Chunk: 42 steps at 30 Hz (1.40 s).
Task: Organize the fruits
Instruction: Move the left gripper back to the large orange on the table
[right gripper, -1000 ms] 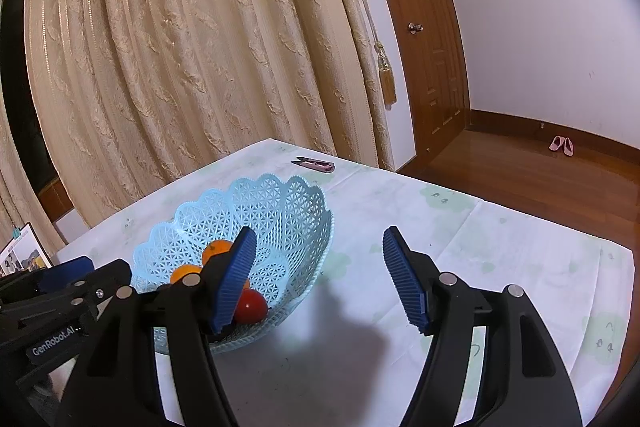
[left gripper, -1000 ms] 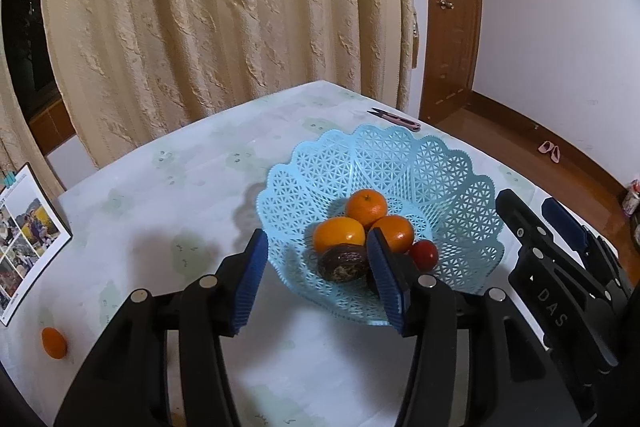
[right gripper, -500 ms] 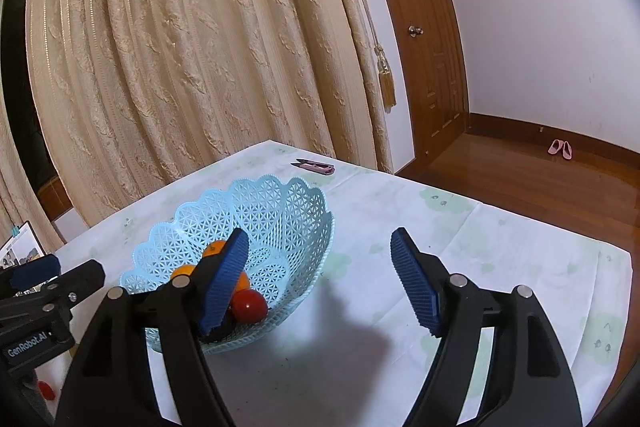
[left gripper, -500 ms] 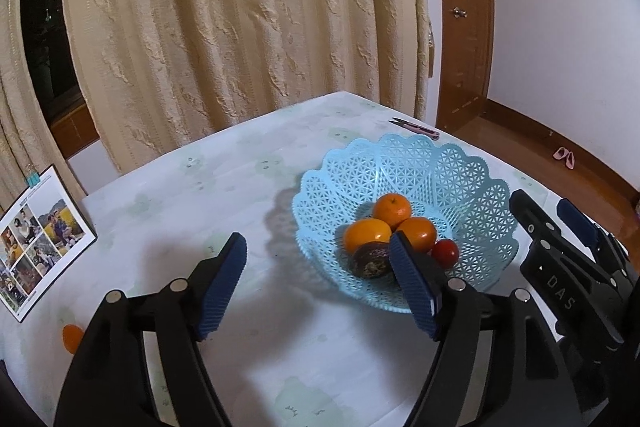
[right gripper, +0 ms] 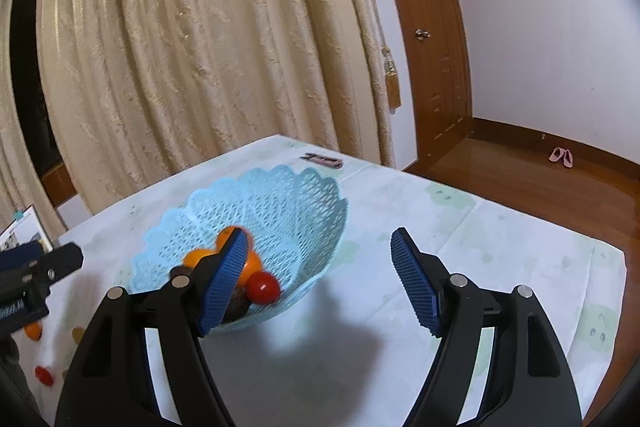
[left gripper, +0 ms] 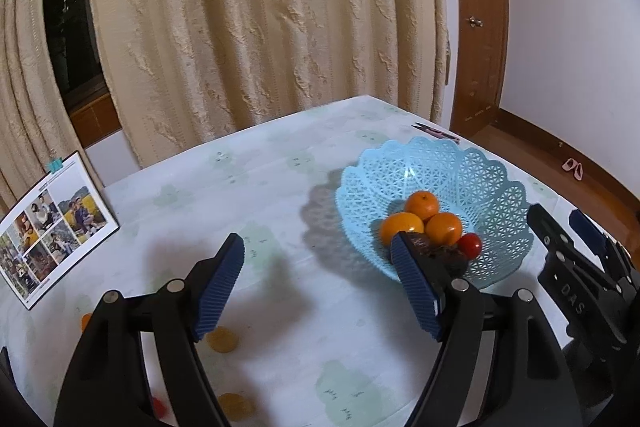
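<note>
A light blue lattice basket (left gripper: 472, 179) (right gripper: 296, 195) stands on the table and holds three oranges (left gripper: 421, 203), a dark brown fruit (left gripper: 448, 255) and a small red tomato (left gripper: 470, 245) (right gripper: 263, 287). My left gripper (left gripper: 316, 291) is open and empty, above the table to the left of the basket. My right gripper (right gripper: 316, 283) is open and empty, just right of the basket; it also shows in the left wrist view (left gripper: 576, 267). Loose fruits lie near the front left: yellow-brown ones (left gripper: 222, 341) (left gripper: 236, 405), a small orange (left gripper: 86, 321) (right gripper: 33, 331) and a red one (right gripper: 43, 375).
A photo card (left gripper: 48, 223) leans at the left of the table. A small pink clipper (left gripper: 436, 131) (right gripper: 322, 159) lies behind the basket. Cream curtains hang behind the table. The table edge drops to a wooden floor (right gripper: 540, 179) on the right.
My left gripper has pulled back and swung left from the basket, bringing the loose fruits near the front edge into view. The right gripper has barely moved.
</note>
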Tool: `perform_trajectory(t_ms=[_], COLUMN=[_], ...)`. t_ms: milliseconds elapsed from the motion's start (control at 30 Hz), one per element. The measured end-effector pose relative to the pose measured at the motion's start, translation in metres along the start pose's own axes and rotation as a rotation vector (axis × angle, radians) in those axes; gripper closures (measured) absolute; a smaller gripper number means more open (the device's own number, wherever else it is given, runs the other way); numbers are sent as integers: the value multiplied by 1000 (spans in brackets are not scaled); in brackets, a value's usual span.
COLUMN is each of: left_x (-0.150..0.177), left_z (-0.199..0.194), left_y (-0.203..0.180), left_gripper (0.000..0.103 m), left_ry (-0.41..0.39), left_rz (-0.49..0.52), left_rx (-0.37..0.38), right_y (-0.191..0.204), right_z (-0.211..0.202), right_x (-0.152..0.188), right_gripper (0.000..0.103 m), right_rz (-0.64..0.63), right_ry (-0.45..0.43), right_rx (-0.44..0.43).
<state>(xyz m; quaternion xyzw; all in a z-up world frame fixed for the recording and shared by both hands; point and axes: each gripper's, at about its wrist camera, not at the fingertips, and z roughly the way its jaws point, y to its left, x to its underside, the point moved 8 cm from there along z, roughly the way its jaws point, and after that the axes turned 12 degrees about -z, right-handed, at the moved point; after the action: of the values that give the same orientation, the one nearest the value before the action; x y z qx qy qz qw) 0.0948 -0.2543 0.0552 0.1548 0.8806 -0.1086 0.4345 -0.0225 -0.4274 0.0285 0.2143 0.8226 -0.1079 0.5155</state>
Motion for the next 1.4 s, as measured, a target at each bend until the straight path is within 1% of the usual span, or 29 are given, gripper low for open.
perform_trajectory(t_ms=[167, 300, 400, 467, 567, 700, 800, 967, 1067, 1133, 1233, 1267, 1300, 1333, 1367, 1400], left_x=[-3, -3, -1, 2, 7, 16, 24, 42, 55, 63, 70, 72, 73, 74, 76, 78], left_z=[-7, -12, -17, -18, -19, -17, -10, 10, 22, 29, 35, 36, 37, 38, 39, 41], left_y=[30, 63, 96, 123, 159, 202, 227, 263, 279, 287, 293, 294, 294, 294, 294, 294], left_gripper=[27, 25, 24, 23, 22, 21, 21, 21, 21, 21, 21, 22, 26, 32, 35, 42], left_ry=[-6, 3, 6, 18, 36, 63, 93, 175, 229, 258, 278, 280, 283, 289, 296, 302], left_rz=[-38, -82, -116, -161, -231, -298, -332, -394, -431, -452, -469, -468, -466, -463, -462, -462], left_rx=[-23, -53, -99, -129, -162, -207, -233, -278, -298, -298, -299, -296, -294, -291, -287, -284], right_y=[20, 40, 59, 70, 89, 116, 136, 164, 181, 191, 199, 200, 201, 203, 204, 206], right_z=[-9, -17, -22, -25, -29, -33, -31, -25, -20, -18, -13, -11, -9, -7, -5, -2], right_x=[5, 5, 4, 4, 6, 10, 14, 20, 27, 30, 33, 34, 35, 36, 37, 38], right_gripper=[28, 28, 28, 27, 24, 23, 23, 23, 23, 23, 23, 23, 23, 23, 23, 23], right_rz=[-25, -47, -66, -81, -102, -143, -155, -172, -204, -224, -235, -233, -228, -224, -219, -215], right_ry=[13, 16, 25, 33, 49, 73, 117, 199, 245, 269, 292, 299, 310, 318, 329, 340], right_rx=[-44, -84, -133, -159, -208, -268, -331, -429, -467, -484, -497, -501, -508, -513, -520, -526])
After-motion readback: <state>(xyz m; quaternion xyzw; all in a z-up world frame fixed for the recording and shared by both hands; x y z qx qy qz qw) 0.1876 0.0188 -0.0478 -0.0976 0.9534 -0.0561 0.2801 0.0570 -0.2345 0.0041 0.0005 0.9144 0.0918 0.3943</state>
